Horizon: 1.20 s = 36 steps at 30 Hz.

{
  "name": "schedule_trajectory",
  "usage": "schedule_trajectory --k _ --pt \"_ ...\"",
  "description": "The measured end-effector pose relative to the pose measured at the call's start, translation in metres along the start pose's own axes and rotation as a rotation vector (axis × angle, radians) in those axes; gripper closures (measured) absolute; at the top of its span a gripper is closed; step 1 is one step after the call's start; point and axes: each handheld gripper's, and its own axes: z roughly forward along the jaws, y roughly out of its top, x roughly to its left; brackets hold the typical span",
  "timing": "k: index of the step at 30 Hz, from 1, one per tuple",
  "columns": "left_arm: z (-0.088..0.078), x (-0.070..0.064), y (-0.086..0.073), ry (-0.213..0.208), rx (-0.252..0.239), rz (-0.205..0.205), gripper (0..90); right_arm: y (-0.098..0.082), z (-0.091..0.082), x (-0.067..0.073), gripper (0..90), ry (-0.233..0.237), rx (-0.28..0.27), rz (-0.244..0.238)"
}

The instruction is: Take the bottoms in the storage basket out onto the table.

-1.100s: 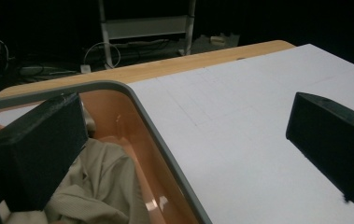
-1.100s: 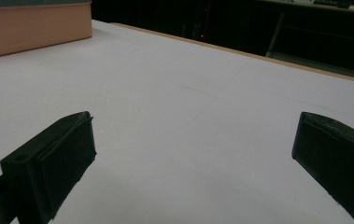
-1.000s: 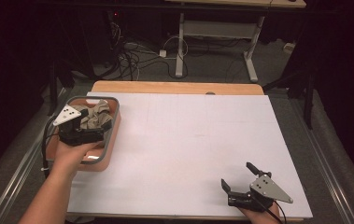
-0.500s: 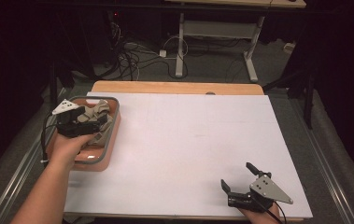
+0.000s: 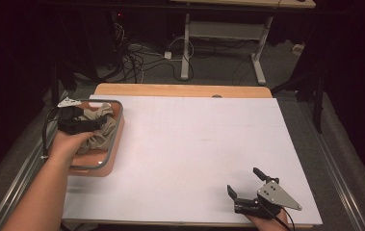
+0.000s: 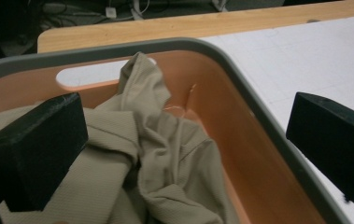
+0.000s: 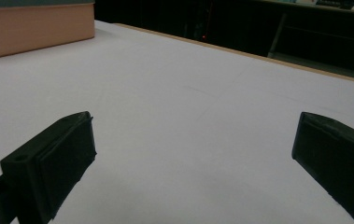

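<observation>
An orange bin with a grey rim (image 5: 116, 126) stands at the table's left edge and holds a crumpled beige cloth (image 5: 99, 136). My left gripper (image 5: 96, 124) hovers over the bin's far half, open. In the left gripper view one jaw is above the cloth (image 6: 165, 154) and the other is beyond the rim (image 6: 240, 79), over the white top; nothing is gripped. My right gripper (image 5: 243, 180) rests low at the near right of the white table, open and empty, facing across the table (image 7: 193, 154) toward the bin (image 7: 34, 28).
The white tabletop (image 5: 194, 139) lies between bin and right gripper. A wooden strip (image 5: 180, 90) runs along the far edge. Beyond it are a desk frame (image 5: 218, 33) and tangled cables (image 5: 132, 60) on the floor.
The left hand and gripper have moved toward the far end of the bin, over the cloth. The right gripper has stayed in place.
</observation>
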Motion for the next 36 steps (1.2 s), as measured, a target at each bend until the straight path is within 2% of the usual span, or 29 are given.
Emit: schedule_trajectory --k 3,6,10,11,17,21,23,28,30,32,36 --pt "0.004 0.008 0.0 0.024 0.02 -0.031 0.0 0.0 0.0 0.001 0.4 0.002 0.001 -0.001" --pt "0.009 0.014 -0.001 0.057 0.073 -0.025 0.0 0.0 0.0 0.001 0.4 0.001 0.0 0.002" --pt "0.018 0.02 -0.003 0.062 0.124 -0.053 0.0 0.0 0.001 0.002 0.4 0.003 0.003 0.0" --pt "0.022 0.022 -0.005 0.061 0.149 -0.06 0.0 0.0 0.001 0.002 0.4 0.005 0.002 -0.002" --pt "0.028 0.025 -0.006 0.066 0.191 -0.069 0.0 0.0 0.0 0.003 0.4 0.006 0.002 -0.001" --pt "0.032 0.03 -0.005 0.079 0.218 -0.102 0.0 0.0 0.001 0.004 0.4 0.008 0.007 -0.005" --pt "0.036 0.033 -0.006 0.087 0.263 -0.117 0.0 -0.001 0.001 0.005 0.4 0.012 0.007 -0.007" --pt "0.041 0.031 -0.005 0.108 0.307 -0.094 0.0 -0.001 0.001 0.004 0.4 0.012 0.008 -0.005" --pt "0.044 0.03 -0.005 0.113 0.338 -0.076 0.0 -0.001 0.001 0.005 0.4 0.014 0.011 -0.006" --pt "0.05 0.03 -0.008 0.113 0.384 -0.075 0.0 -0.002 0.002 0.005 0.4 0.016 0.013 -0.007" --pt "0.052 0.029 -0.009 0.115 0.398 -0.067 0.0 -0.002 0.001 0.005 0.4 0.016 0.013 -0.005"
